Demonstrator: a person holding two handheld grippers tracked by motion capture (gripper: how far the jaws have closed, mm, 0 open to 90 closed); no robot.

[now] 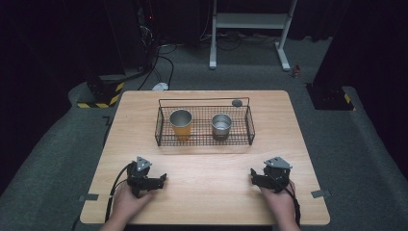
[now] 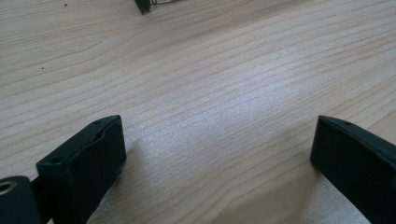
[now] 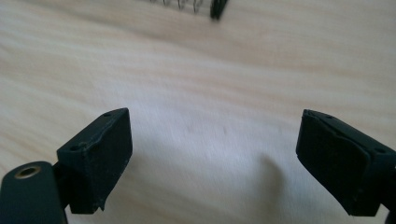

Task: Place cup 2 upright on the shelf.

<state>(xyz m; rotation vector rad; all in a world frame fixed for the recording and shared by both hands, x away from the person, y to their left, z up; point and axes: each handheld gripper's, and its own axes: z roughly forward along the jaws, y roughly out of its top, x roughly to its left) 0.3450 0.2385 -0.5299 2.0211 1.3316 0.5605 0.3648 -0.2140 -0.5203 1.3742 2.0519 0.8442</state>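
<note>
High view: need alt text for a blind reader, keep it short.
A person's hands hold the left gripper and right gripper low over the near part of a wooden table, both empty. Farther back, a black wire basket holds an orange cup and a smaller metal cup.
</note>
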